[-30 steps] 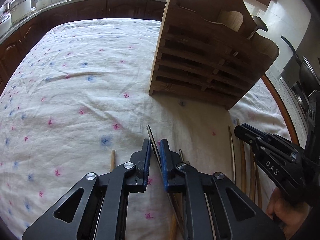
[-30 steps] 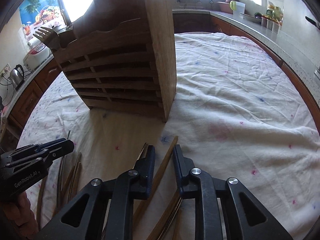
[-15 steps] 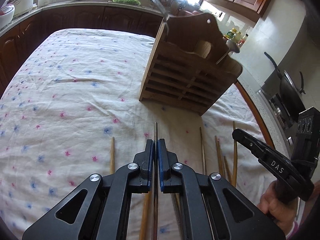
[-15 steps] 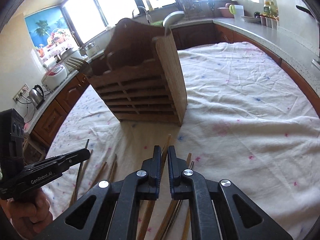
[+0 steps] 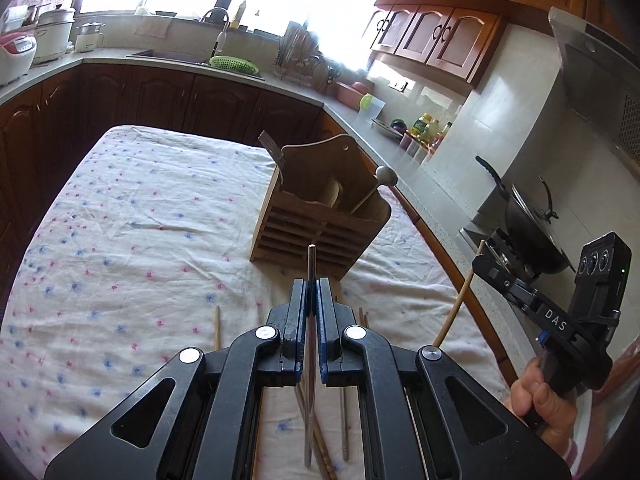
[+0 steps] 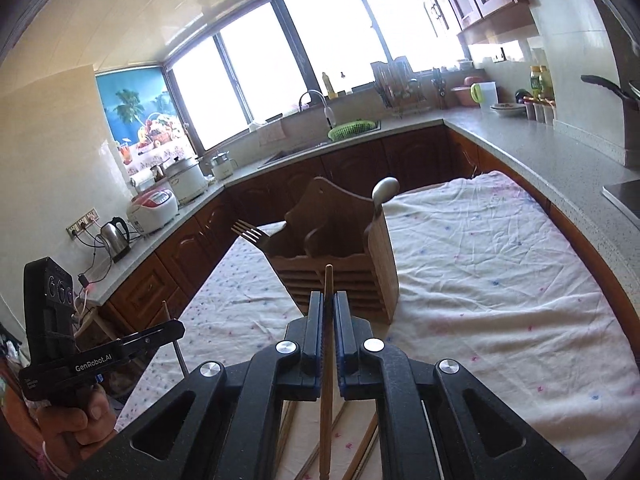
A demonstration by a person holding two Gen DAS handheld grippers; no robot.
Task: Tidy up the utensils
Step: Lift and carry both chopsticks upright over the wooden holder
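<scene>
The left hand-held gripper (image 5: 311,306) is clamping a thin grey metal chopstick (image 5: 310,264), whose tip is sticking out past the closed jaws. The right hand-held gripper (image 6: 328,320) is gripping a light brown wooden chopstick (image 6: 328,280) the same way. Both are hanging above the surface covered by a white flowered cloth (image 5: 132,232), facing the slatted wooden utensil holder (image 5: 320,220) standing on it. More loose wooden chopsticks (image 5: 217,326) are lying on the cloth below the grippers.

green basket (image 6: 352,129) by the sink; kettle (image 6: 114,238) on counter (image 6: 560,160).
</scene>
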